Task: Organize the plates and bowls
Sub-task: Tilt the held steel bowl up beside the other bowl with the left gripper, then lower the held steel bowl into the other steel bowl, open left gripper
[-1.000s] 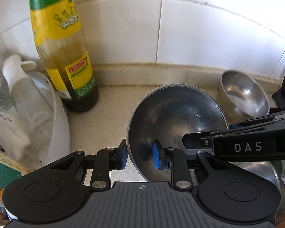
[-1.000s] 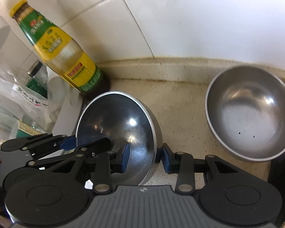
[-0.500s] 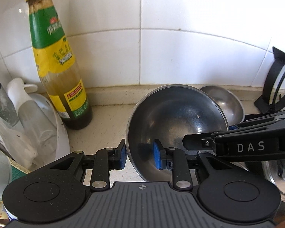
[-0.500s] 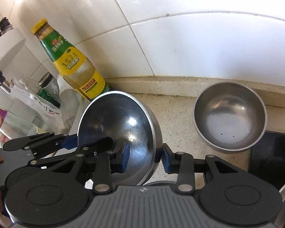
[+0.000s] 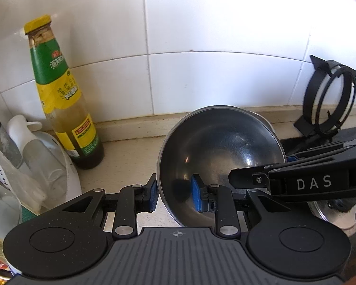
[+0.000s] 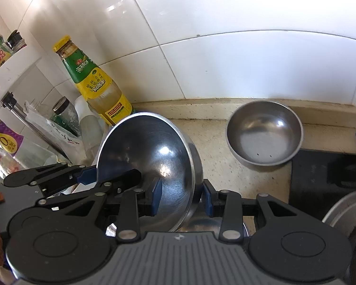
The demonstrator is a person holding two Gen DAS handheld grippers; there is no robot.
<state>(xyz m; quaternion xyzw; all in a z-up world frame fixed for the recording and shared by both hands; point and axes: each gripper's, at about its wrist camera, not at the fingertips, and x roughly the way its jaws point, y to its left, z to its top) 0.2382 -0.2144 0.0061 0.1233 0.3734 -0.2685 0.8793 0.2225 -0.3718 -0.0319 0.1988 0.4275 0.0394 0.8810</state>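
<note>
Both grippers hold one steel bowl by opposite sides of its rim, tipped on edge above the desk. The left gripper has its jaws clamped on the rim nearest the sauce bottle, one blue pad outside the wall and one inside. The right gripper is clamped the same way on the far side of the rim, one pad in the hollow and one against the outer wall.

The task looks to be in its middle. The held bowl is lifted and not yet set anywhere; a second steel bowl sits upright on the desk close to the tiled wall, well apart from the held one. Nesting the two seems the likely aim, though no plates can be made out in either view. The curved metal edge at the lower right of the right wrist view may be another dish — too little of it shows to tell.

Open desk lies between the two bowls, so a move toward the second bowl looks free. The left side is crowded: the bottle, a clear jar and plastic bags stand near the held rim. A black wire stand and a dark surface bound the right — the second bowl sits just beside that dark edge.
</note>
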